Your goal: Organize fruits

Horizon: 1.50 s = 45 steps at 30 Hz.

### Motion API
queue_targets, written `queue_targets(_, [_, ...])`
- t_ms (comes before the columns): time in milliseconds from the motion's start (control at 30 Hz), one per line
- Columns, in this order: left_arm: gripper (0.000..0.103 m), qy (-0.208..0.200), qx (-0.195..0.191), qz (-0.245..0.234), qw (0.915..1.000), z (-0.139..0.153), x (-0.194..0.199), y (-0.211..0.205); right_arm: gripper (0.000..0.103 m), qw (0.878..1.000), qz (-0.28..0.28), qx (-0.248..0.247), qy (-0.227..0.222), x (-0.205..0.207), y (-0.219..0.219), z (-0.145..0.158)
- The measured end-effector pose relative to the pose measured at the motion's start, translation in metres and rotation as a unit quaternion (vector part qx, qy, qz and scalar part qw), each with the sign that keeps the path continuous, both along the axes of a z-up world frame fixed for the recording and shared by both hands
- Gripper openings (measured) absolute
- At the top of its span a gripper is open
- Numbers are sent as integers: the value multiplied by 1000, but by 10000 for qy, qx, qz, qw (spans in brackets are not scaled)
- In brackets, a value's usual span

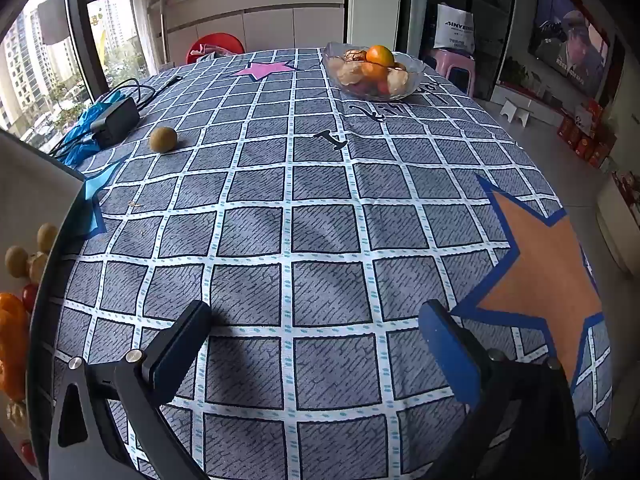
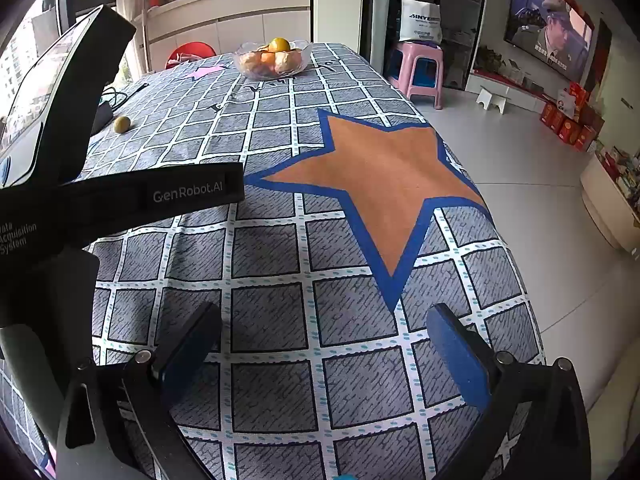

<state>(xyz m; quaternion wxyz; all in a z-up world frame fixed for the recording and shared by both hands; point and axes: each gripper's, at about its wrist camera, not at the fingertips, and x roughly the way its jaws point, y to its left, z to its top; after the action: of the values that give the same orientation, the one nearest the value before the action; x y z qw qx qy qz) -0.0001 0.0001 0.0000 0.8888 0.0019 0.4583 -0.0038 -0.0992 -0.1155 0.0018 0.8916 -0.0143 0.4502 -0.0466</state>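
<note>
A clear glass bowl (image 1: pixel 416 70) of oranges and other fruit stands at the far end of the table; it also shows in the right wrist view (image 2: pixel 304 50). One small yellow-brown round fruit (image 1: pixel 163 139) lies alone on the cloth at the far left, also seen in the right wrist view (image 2: pixel 122 124). My left gripper (image 1: pixel 316 320) is open and empty over the near part of the table. My right gripper (image 2: pixel 324 322) is open and empty, to the right of the left gripper's body (image 2: pixel 120 196).
The table carries a grey checked cloth (image 1: pixel 320 240) with an orange star (image 2: pixel 380 176). A black power adapter with cable (image 1: pixel 116 120) and blue cloth lie at the far left. More fruit shows at the left edge (image 1: pixel 16 320). A pink stool (image 2: pixel 420 68) stands right of the table.
</note>
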Motion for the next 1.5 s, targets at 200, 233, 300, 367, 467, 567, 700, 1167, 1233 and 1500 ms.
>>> queue_targets(200, [103,1,-1,0,10000,0,0,0,103,10000,-2,15,-2,0,0,0])
queue_targets(233, [103,1,-1,0,10000,0,0,0,103,10000,-2,14,-2,0,0,0])
queue_targets(300, [103,0,-1,0,10000,0,0,0,103,10000,-2,14,-3,0,0,0])
queue_targets(367, [103,0,-1,0,10000,0,0,0,103,10000,-4,18,-1,0,0,0])
queue_targets(467, [103,-1,2,0,10000,0,0,0,103,10000,-4,18,-2,0,0,0])
queue_targets(567, [103,0,10,-1,10000,0,0,0,103,10000,-5,19,-2,0,0,0])
queue_targets(700, [103,0,10,-2,10000,0,0,0,103,10000,-10,37,3,0,0,0])
queue_targets(1167, [103,0,9,-1,10000,0,0,0,103,10000,-12,69,9,0,0,0])
queue_targets(1233, [103,0,9,-1,10000,0,0,0,103,10000,-13,69,8,0,0,0])
queue_targets(1500, [103,0,8,-2,10000,0,0,0,103,10000,-12,72,9,0,0,0])
